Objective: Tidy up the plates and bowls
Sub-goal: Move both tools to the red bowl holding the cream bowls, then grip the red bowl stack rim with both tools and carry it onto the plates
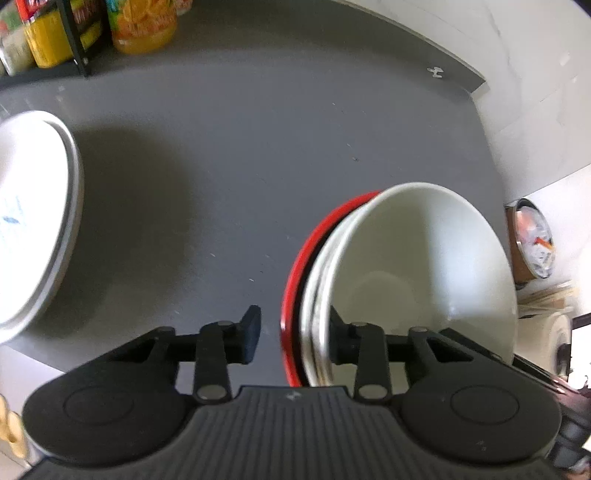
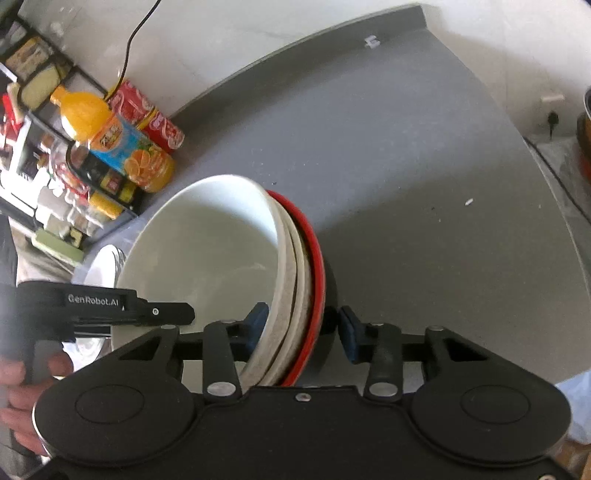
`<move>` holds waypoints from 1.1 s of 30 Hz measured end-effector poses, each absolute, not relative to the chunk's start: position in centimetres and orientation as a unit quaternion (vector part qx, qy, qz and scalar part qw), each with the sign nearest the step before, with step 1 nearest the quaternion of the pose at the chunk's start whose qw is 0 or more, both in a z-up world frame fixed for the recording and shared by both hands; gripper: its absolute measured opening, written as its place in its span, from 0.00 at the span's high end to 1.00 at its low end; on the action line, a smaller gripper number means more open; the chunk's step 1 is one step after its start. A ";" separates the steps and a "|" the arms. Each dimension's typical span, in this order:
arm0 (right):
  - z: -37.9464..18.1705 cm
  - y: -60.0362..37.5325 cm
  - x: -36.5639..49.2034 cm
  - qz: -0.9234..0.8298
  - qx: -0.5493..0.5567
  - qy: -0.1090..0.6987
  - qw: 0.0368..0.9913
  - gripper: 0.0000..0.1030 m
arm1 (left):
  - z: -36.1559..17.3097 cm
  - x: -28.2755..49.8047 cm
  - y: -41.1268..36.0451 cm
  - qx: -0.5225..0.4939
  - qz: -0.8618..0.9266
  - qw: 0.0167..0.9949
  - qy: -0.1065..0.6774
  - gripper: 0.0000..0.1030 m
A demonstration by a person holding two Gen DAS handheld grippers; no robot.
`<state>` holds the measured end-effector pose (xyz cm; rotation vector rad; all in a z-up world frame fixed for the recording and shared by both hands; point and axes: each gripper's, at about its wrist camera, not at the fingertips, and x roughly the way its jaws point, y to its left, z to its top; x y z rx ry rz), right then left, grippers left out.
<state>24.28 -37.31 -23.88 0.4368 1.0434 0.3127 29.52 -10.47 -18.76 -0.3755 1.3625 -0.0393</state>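
A nested stack of bowls sits between both pairs of fingers above the grey worktop (image 1: pixel 258 147). The stack is a white bowl (image 1: pixel 424 258) on the inside, one or two pale bowls under it, and a red bowl (image 1: pixel 295 277) outermost.

In the left wrist view, the left gripper (image 1: pixel 291 332) has its fingers spread. The right finger reaches inside the white bowl, against its inner wall; the left finger (image 1: pixel 251 332) stands clear of the red rim with worktop showing between them. So the stack's rim lies between the fingers, but they are not pinching it. Far to the left of the fingers lies a stack of white plates (image 1: pixel 33 221), and beyond them, at the worktop's back, bottles of orange drink (image 1: pixel 144 26) stand beside a black rack (image 1: pixel 77 44).

In the right wrist view, the right gripper (image 2: pixel 304 328) straddles the same rim from the other side. Its left finger (image 2: pixel 256 321) is inside the white bowl (image 2: pixel 207 251); its right finger (image 2: pixel 349 332) is just outside the red bowl (image 2: pixel 317 266), and whether the pad touches the red wall cannot be told. The fingers are set wide around all the rims. To their left the other gripper's black body enters, held by a hand (image 2: pixel 22 384). Beyond the bowls stand an orange bottle (image 2: pixel 122 140) and a red can (image 2: pixel 147 114).
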 end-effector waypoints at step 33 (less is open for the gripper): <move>-20.5 -30.8 25.4 0.172 0.192 0.461 0.849 0.73 | -14.9 29.7 -2.6 -0.219 -0.014 0.781 0.584 0.75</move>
